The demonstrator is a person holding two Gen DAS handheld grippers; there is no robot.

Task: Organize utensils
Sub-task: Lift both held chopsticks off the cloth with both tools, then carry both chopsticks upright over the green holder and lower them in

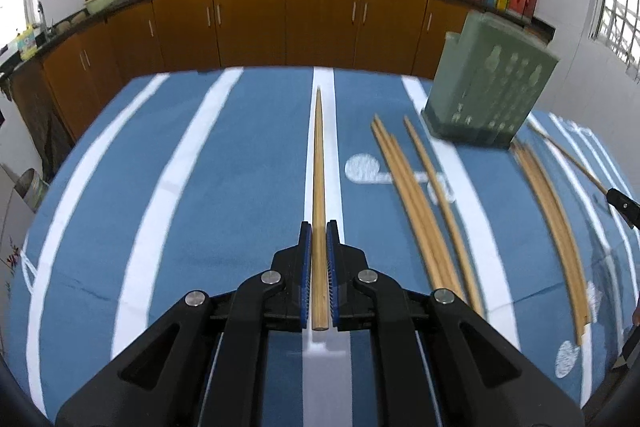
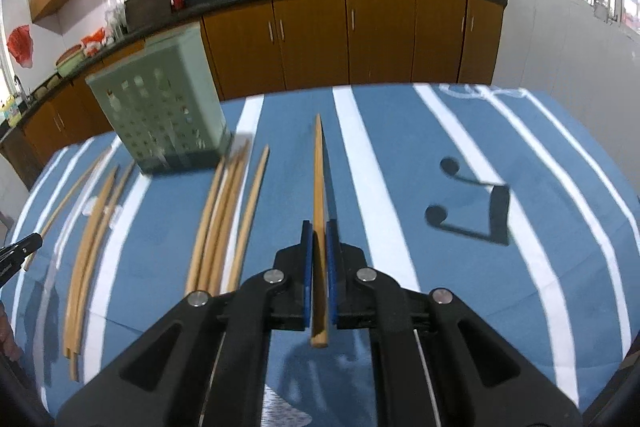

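My left gripper is shut on a wooden chopstick that points straight ahead over the blue striped cloth. My right gripper is likewise shut on another wooden chopstick, held above the cloth. A pale green perforated utensil holder stands at the far right in the left wrist view and as the holder at the far left in the right wrist view. Loose chopsticks lie in front of it, with a second bundle further right. In the right wrist view the same loose chopsticks and bundle lie left of my gripper.
The table is covered by a blue cloth with white stripes and music-note prints. The other gripper's tip shows at the right edge, and at the left edge in the right view. Brown kitchen cabinets line the wall behind.
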